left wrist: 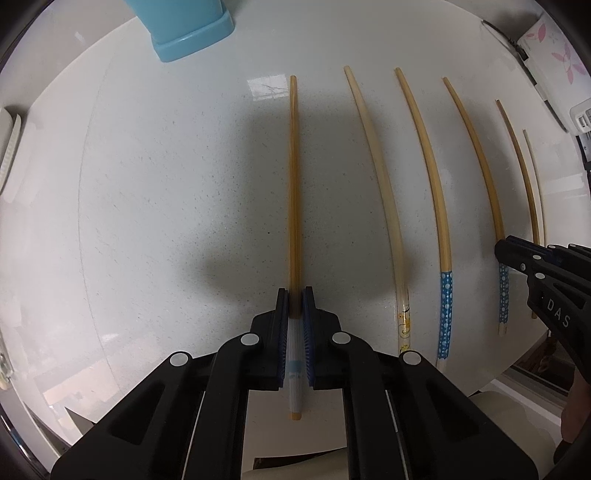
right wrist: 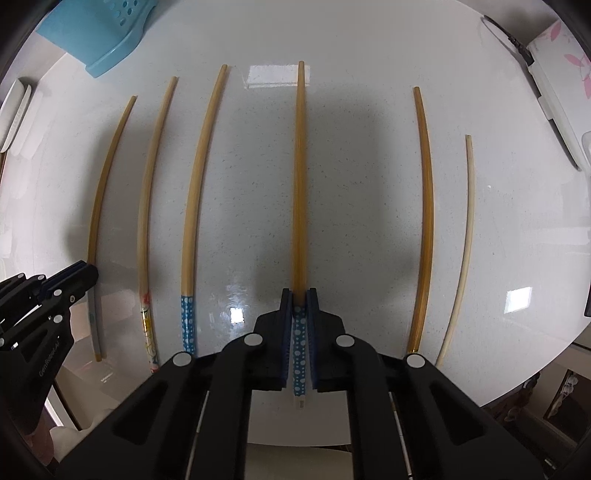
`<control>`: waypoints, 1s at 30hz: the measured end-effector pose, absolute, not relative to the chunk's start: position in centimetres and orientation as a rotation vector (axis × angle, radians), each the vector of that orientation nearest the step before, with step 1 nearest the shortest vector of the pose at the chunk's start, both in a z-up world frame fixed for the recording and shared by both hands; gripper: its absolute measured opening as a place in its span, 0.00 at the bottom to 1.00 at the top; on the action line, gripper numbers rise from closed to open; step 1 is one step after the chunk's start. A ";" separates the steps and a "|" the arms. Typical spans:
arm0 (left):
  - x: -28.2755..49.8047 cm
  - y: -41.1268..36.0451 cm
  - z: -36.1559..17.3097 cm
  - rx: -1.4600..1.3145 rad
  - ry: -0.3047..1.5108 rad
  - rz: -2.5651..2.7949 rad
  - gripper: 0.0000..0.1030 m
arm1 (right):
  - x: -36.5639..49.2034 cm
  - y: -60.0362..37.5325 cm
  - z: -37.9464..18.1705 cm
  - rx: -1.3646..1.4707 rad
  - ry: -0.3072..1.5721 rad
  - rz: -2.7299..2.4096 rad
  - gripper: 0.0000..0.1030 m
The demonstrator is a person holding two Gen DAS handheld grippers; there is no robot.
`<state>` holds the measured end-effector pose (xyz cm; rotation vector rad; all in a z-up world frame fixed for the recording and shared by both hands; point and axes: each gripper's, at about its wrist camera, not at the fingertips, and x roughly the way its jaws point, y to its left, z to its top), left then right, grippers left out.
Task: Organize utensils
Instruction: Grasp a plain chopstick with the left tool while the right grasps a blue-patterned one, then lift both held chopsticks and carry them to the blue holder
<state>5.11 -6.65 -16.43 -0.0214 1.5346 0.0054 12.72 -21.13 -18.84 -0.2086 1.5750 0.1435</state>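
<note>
left wrist view: we've got the left gripper (left wrist: 295,306) clamped on a long bamboo chopstick with a white-and-pale-blue handle (left wrist: 294,192), down by the near edge of the white speckled table (left wrist: 147,203). right wrist view shows the right gripper (right wrist: 300,306) pinched on a bamboo chopstick with a blue polka-dot handle (right wrist: 300,184), also near that edge. neither looks lifted yet as far as we can tell. four more chopsticks lie loose in the row, including the polka-dot twin (right wrist: 192,221). the light blue perforated plastic holder (right wrist: 99,33) sits at the far left corner, and we can't see inside it. so we reckon we're early on, with most sticks left.
</note>
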 end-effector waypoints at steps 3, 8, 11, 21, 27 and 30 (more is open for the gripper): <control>5.1 -6.5 -16.5 -0.021 1.525 0.005 0.07 | 12.7 -21.2 -18.6 -0.198 1.567 0.145 0.07; 4.6 -6.2 -15.3 -0.025 1.506 -0.001 0.07 | 12.1 -21.2 -17.5 -0.183 1.541 0.150 0.07; 4.7 -6.5 -14.8 -0.029 1.486 -0.006 0.07 | 11.8 -21.0 -16.8 -0.172 1.522 0.155 0.07; 5.0 -7.0 -11.1 -0.031 1.386 -0.017 0.07 | 11.7 -21.0 -13.8 -0.139 1.428 0.183 0.07; 5.4 -6.5 -9.0 -0.030 1.308 -0.015 0.07 | 12.2 -20.8 -11.7 -0.132 1.364 0.208 0.07; 5.6 -6.0 -7.5 -0.039 1.255 -0.012 0.07 | 12.2 -19.8 -10.1 -0.130 1.318 0.230 0.07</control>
